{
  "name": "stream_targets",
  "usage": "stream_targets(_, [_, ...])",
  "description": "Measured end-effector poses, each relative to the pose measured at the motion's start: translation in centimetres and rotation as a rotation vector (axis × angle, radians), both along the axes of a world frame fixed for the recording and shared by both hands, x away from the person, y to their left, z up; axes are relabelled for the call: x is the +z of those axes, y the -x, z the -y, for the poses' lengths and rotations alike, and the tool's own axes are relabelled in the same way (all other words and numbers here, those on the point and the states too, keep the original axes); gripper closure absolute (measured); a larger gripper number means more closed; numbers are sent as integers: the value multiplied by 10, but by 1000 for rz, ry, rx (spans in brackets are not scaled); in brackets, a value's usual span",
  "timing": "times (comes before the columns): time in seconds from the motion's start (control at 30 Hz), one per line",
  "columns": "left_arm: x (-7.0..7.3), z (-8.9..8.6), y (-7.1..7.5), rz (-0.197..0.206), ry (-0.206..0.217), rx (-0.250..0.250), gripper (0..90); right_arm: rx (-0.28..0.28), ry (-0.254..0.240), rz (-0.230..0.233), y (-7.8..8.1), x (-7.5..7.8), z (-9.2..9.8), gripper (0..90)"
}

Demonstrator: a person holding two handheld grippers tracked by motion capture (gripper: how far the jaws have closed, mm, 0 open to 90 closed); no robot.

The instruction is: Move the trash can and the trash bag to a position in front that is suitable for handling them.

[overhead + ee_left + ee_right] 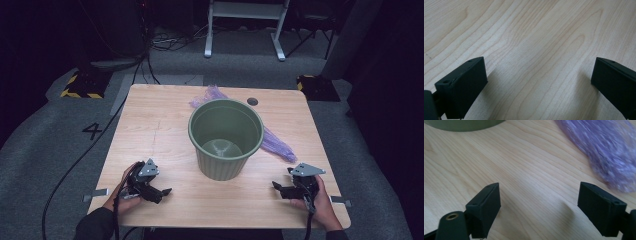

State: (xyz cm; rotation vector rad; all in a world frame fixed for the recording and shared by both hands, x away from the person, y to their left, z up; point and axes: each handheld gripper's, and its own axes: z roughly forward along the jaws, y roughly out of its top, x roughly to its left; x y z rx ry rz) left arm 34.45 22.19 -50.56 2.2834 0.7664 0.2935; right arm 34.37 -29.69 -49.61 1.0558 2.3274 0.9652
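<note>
A green plastic bin stands upright and empty in the middle of the wooden table. A crumpled purple plastic bag lies behind it and to its right; its end shows in the right gripper view as the purple bag. My left gripper rests near the front left of the table, open over bare wood, and its own view has the left gripper with jaws wide apart. My right gripper sits at the front right, open and empty, its jaws pointing toward the bin's base.
The table's front edge runs just below both hands. A dark round hole marks the table's far side. Beyond it, on the grey floor, are cables, a white frame's legs and yellow-black marked blocks.
</note>
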Motion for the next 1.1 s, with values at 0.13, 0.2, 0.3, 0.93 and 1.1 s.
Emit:
stream_targets(0.13, [0,0,3,-1,2,-21,0,41,-6,12,-1,3,-10,156])
stream_targets(0.2, [0,0,4,0,5,-20,0,56,-10,13,-4,5,-15,167])
stream_targets(0.3, [0,-1,6,1,3,-27,0,83,-21,33,-7,10,-24,173])
stream_targets(0.93, [0,-1,7,-2,4,-38,0,236,-66,83,-31,25,-86,198])
stream_targets(1.1, [0,-1,7,-1,4,-37,0,286,-63,78,-31,25,-98,198])
